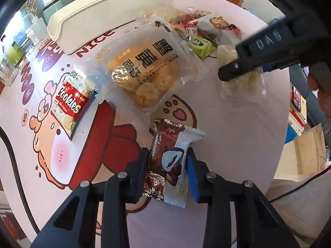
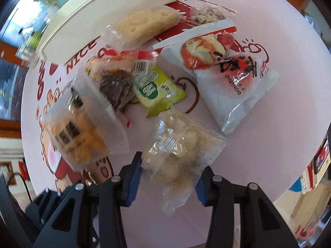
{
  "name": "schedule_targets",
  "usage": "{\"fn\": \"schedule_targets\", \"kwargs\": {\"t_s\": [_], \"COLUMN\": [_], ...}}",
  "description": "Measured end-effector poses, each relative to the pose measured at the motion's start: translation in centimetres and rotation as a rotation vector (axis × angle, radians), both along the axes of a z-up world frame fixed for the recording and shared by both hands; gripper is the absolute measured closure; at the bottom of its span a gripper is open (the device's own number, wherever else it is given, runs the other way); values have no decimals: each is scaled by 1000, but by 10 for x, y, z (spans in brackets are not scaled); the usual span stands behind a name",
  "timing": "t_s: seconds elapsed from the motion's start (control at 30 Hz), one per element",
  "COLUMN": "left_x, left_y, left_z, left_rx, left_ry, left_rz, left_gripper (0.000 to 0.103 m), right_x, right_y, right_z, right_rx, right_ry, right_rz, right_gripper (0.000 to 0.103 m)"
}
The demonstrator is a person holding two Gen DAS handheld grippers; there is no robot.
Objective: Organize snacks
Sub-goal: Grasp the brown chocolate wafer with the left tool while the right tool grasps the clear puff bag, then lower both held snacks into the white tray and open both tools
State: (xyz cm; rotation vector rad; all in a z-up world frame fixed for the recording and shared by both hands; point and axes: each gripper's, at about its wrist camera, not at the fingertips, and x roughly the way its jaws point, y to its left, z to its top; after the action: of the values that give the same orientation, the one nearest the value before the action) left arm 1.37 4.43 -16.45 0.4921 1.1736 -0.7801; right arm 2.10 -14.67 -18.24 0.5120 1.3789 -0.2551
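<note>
Brown-and-white wrappers [image 1: 167,165], beyond "Cookies" packet [image 1: 71,103]

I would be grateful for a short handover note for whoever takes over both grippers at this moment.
Left gripper: shut on two snacks at once, a brown foil packet and a white-and-grey wrapper.
Right gripper: jaws either side of a clear bag of pale puffed snacks; cannot tell whether it grips.
On the pink printed table: red-and-white Cookies packet, clear bag of orange snacks, small green packet, white packet with red print.
White plastic tray at the far edge; contents hidden.
Left: loose snacks still unsorted.
</note>
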Motion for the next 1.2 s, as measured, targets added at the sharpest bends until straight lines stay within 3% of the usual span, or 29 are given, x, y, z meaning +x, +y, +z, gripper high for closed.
{"fn": "schedule_targets", "kwargs": {"t_s": [0.43,0.63,0.87,1.2], "left_x": [4,16,34,84], "left_y": [12,6,-8,-46], "left_z": [94,126,137,145], "left_rx": [-213,-256,-230,-162], "left_ry": [-100,-148,-139,-172], "left_rz": [103,175,316,512], "left_gripper": [70,70,70,70], "right_x": [-12,-13,-6,36], "right_y": [16,20,13,-32], "right_z": [53,84,107,126], "right_rx": [-91,-152,-202,-179], "right_ry": [-111,-195,-267,-350], "right_rz": [148,223,328,427], "right_gripper": [59,59,59,58]}}
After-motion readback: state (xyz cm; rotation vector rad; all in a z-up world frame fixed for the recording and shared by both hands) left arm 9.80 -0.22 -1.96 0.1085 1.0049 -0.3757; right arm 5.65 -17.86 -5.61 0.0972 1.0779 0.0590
